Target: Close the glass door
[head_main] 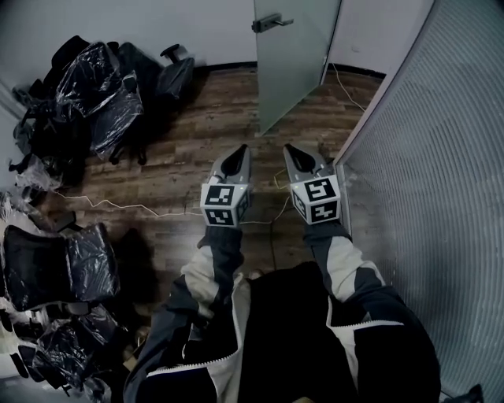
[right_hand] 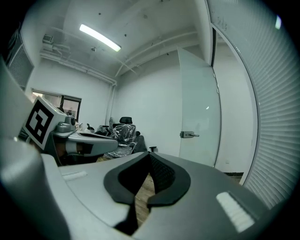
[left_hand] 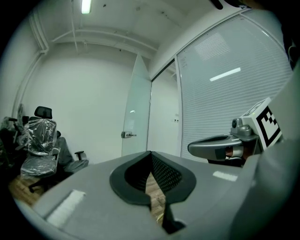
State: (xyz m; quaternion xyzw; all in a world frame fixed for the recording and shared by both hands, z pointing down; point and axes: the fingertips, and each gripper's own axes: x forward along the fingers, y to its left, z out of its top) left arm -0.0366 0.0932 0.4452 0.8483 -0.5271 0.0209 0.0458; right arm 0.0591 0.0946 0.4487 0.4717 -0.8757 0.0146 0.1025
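Locate glass door ajar at top centre of head view, handle at its upper left. Note left gripper and right gripper both clenched, empty, well short of it. Beware probable tripping on floor cable; expect closed tips to slip on bare glass.
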